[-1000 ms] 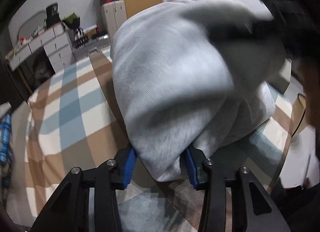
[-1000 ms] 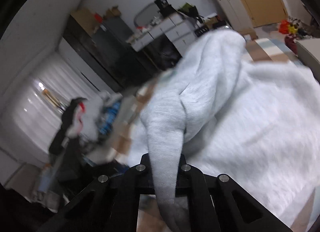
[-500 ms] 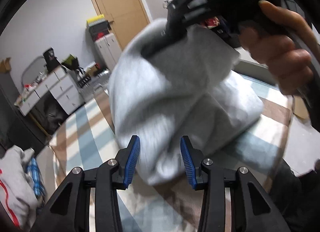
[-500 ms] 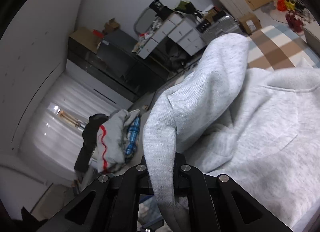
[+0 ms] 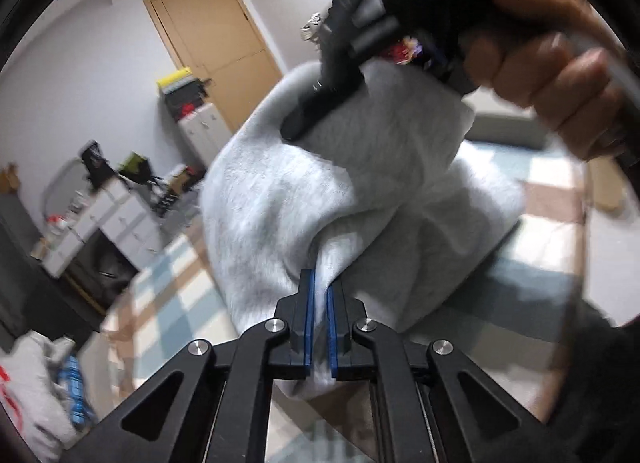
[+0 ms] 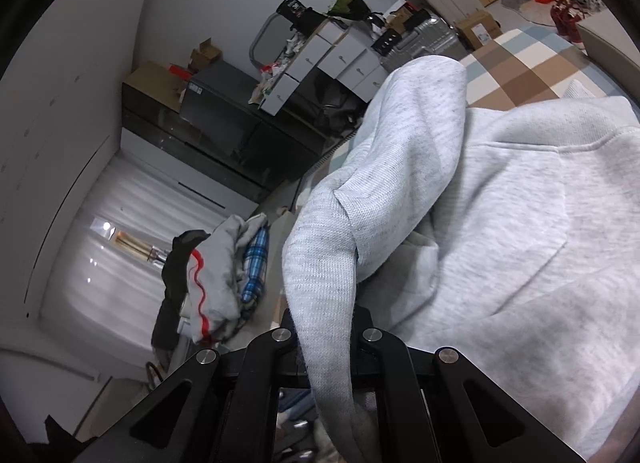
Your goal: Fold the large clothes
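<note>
Bed [image 5: 160,291]: surface under a checked cover in tan, pale blue and white; lies below and beyond both tools.
Grey sweatshirt [image 5: 288,191]: large light-grey fleece garment, bunched and lifted off the bed cover between the two tools; the lower fold hangs into the left tool, a ribbed edge runs down into the right tool; in the right wrist view its body fills the space to the right of the tool, seam lines showing.
Dresser [image 6: 332,59]: white drawers against the far wall, cluttered on top; well beyond the right tool, up and ahead.
Door [image 5: 216,47]: light wood, closed, far ahead of the left tool and to its left.
Clothes pile [image 6: 216,267]: grey piece with red trim, a dark piece and a blue plaid piece; just left of the right tool, apart from the sweatshirt.
Hand [image 5: 552,75]: a person's hand wrapped round the handle of the right tool, above and right of the left tool.
Right tool [image 6: 326,339]: clenched on the ribbed edge of the sweatshirt, which drapes over and between its black fingers.
Left tool [image 5: 318,327]: blue pads [image 5: 307,319] brought together on a fold of the sweatshirt, fabric pinched between them.
</note>
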The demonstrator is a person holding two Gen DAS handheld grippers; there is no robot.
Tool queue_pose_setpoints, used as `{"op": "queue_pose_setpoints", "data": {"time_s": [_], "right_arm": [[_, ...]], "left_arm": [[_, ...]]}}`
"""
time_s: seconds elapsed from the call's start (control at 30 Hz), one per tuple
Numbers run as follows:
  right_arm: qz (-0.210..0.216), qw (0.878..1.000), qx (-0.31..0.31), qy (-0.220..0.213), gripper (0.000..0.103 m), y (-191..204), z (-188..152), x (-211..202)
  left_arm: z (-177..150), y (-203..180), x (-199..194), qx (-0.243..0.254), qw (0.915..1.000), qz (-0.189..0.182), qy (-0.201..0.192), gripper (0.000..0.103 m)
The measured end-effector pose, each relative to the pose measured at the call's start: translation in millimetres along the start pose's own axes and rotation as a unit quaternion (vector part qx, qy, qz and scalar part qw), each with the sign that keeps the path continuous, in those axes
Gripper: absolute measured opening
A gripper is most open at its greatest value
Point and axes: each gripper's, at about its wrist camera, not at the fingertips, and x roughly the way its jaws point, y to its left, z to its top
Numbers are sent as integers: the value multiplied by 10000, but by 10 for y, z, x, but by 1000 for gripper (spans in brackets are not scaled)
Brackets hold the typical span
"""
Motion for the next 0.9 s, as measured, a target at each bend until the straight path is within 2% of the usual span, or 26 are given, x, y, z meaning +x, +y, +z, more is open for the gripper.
{"op": "queue_pose_setpoints", "data": {"time_s": [0.07, 0.2, 0.27, 0.37, 0.43, 0.6, 0.67, 0.7, 0.73, 0.77, 0.87, 0.9], "right_arm": [[-48, 10000, -42, 39, 5, -10, -69, -33], [-301, 9995, 21, 87, 5, -176, -308, -120], [-453, 9985, 291, 81, 5, -424, -464, -147], [-354, 9964, 762, 111, 6, -743, -651, -117], [-358, 9963, 784, 59, 6, -751, -689, -150], [-545, 9971, 519, 63, 7, -649, -719, -165], [-469, 9971, 601, 41, 8, -681, -726, -168], [-464, 9971, 597, 33, 8, -679, -741, -175], [-489, 9971, 580, 5, 8, -669, -753, -181], [-521, 9971, 562, -23, 9, -665, -760, -190], [-664, 9969, 421, -7, 11, -619, -762, -221], [-711, 9968, 361, 25, 13, -568, -777, -226]], "left_arm": [[-46, 103, -60, -144, 9996, -244, -26, 0], [-169, 220, -84, -514, 9937, -987, 139, 0], [-240, 233, -58, -675, 9916, -1059, 319, 0], [-317, 376, -38, -1201, 9814, -1430, 450, 0], [-295, 487, -70, -1591, 9727, -1648, 363, 0], [-76, 684, -157, -2476, 9538, -1695, -120, 0], [42, 700, -67, -2651, 9517, -1537, -169, 2], [61, 658, -24, -2681, 9516, -1491, -174, 6], [189, 650, 131, -2708, 9512, -1473, -131, 23], [221, 625, 188, -2712, 9508, -1491, -137, 35], [461, 497, 529, -2759, 9483, -1567, -105, 36], [520, 425, 674, -2674, 9518, -1500, 23, 36]]}}
